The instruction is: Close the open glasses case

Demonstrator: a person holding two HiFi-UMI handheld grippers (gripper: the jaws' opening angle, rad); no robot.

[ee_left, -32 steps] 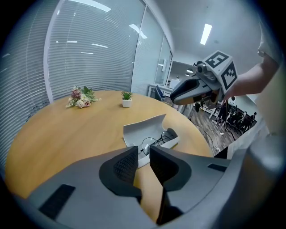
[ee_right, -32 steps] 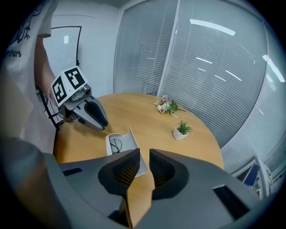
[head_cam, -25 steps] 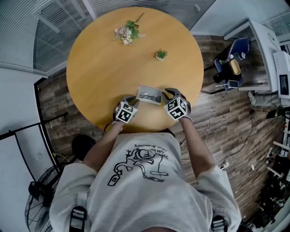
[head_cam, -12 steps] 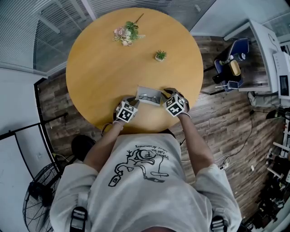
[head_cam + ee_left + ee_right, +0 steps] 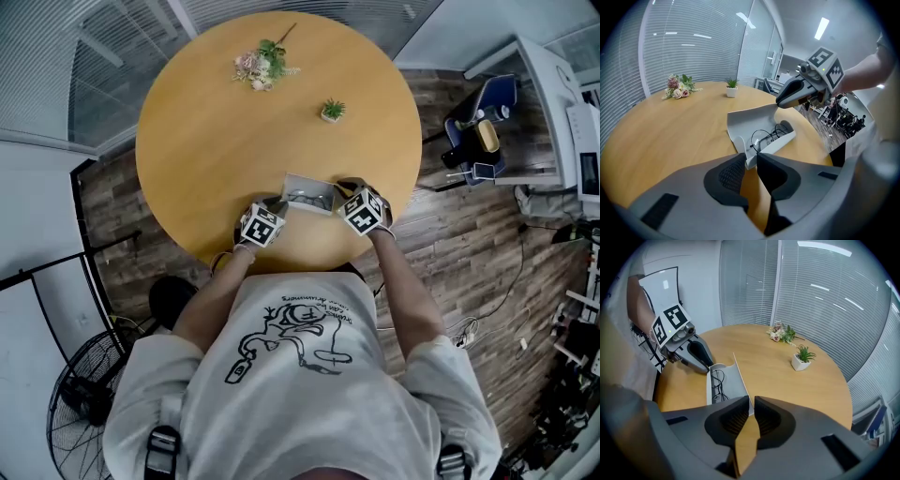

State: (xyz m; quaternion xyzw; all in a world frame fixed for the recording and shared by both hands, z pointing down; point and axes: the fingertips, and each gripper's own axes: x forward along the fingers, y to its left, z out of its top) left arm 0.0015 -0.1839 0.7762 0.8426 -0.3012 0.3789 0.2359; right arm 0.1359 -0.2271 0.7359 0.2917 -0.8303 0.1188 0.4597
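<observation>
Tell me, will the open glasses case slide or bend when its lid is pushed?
The glasses case looks thin and light, so it would probably slide on the smooth table unless the left gripper, pinching its base, steadies it. Its lid, in the right gripper, may flex.

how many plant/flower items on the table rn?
2. A flower sprig lies near the far edge of the table; a small potted plant stands to its right, closer to the open glasses case. Nothing appears to hide more.
</observation>
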